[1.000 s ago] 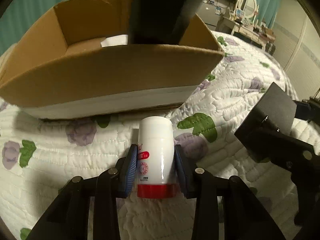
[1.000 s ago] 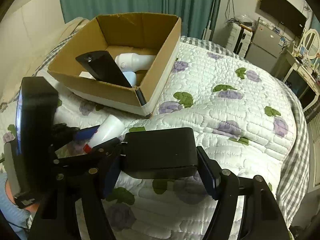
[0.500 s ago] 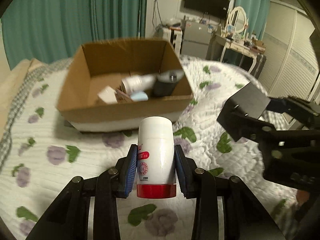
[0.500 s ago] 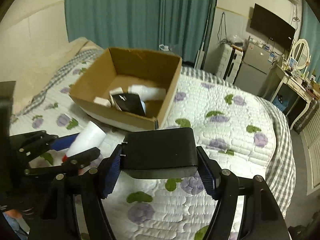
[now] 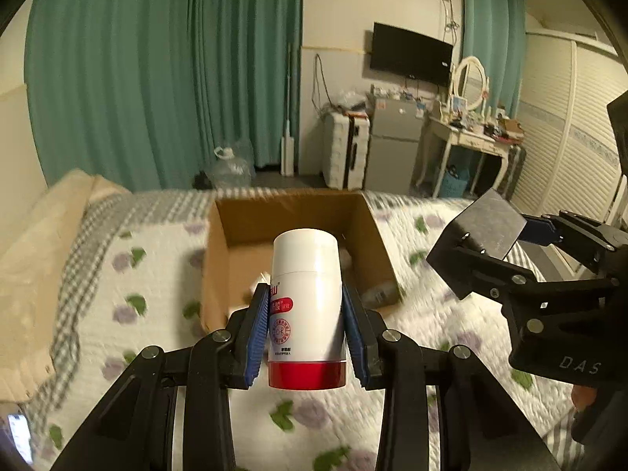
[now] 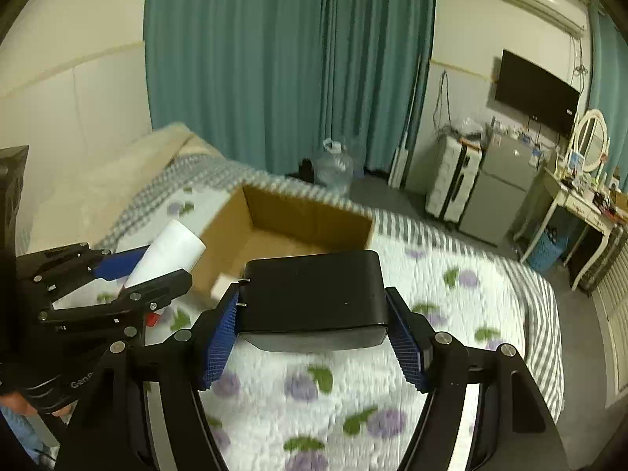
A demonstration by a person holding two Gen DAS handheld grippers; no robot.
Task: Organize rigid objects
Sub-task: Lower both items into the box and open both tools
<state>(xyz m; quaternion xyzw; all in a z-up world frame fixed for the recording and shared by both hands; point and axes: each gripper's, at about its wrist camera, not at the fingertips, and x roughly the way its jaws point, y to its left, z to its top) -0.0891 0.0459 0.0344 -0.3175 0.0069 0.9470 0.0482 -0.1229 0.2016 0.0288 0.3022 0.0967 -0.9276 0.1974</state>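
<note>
While both tongs have lifted away from the cardboard box (image 5: pixel 290 235), left (image 5: pixel 306 329) pinches bottle (image 5: pixel 306 298), right (image 6: pixel 314 322) black case (image 6: pixel 314 290).

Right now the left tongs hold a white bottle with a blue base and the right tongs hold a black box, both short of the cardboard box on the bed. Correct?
Not quite: the base is red, not blue. The left wrist view shows the left tongs clamped on the white bottle with its red base. The rest stands: the right tongs hold the black box, short of the cardboard box.
</note>
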